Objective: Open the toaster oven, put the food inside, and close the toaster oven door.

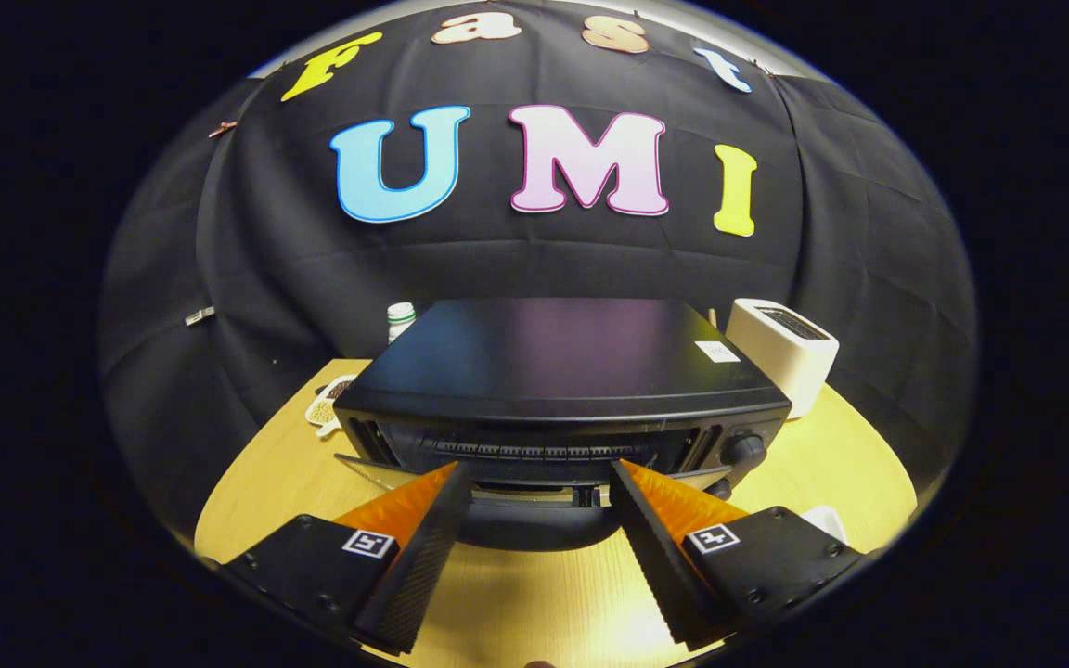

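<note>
A black toaster oven (553, 357) stands on the wooden table (265, 473), seen from above and in front. Its door (377, 471) leans outward from the top, partly open, and the dark curved handle (534, 531) sits low between my fingers. My gripper (539, 471) is open, its fingertips spread wide to either side of the handle and close to the door's top edge, holding nothing. A small white plate with food (326, 404) lies on the table beside the oven's left rear corner, partly hidden by it.
A white slot toaster (785, 348) stands right of the oven at the back. A white bottle with a green cap (400, 320) peeks out behind the oven's left side. Part of a white object (824, 521) shows by the right finger. The oven's knob (743, 450) is front right.
</note>
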{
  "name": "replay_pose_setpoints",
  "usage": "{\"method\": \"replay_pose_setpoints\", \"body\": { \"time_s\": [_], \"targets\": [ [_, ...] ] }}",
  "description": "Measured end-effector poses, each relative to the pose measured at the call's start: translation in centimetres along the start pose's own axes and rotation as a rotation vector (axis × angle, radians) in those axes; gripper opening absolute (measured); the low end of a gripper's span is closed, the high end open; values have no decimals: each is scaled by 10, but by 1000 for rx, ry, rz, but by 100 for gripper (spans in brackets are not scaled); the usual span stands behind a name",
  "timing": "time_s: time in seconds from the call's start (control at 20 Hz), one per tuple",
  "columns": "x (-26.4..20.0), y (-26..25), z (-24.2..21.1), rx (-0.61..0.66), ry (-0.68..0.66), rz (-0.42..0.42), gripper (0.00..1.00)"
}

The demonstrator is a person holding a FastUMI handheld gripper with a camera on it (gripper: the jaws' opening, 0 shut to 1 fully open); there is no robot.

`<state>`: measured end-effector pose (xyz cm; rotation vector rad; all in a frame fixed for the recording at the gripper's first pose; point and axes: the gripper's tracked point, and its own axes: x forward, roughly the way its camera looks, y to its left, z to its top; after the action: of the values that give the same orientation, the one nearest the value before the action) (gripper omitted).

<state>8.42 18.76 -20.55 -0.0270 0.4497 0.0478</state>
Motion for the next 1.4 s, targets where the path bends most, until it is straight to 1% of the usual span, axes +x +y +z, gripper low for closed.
{"method": "replay_pose_setpoints", "body": {
  "time_s": [0.15, 0.35, 0.5, 0.65, 0.75, 0.95, 1.15, 1.25, 1.4],
  "targets": [
    [-15, 0, -16, 0, 26, 11, 98],
    [-37, 2, -51, -20, 93, 23, 98],
    [-46, 3, -90, -22, 191, 47, 98],
    [-45, 1, -124, 12, 308, 74, 100],
    [-48, -3, -139, -8, 346, 79, 100],
    [-58, -15, -141, -48, 337, 112, 100],
    [-68, -47, -125, -47, 312, 117, 100],
    [-72, -64, -112, -47, 283, 135, 100],
    [-85, -112, -93, -100, 226, 91, 100]
  ]
}}
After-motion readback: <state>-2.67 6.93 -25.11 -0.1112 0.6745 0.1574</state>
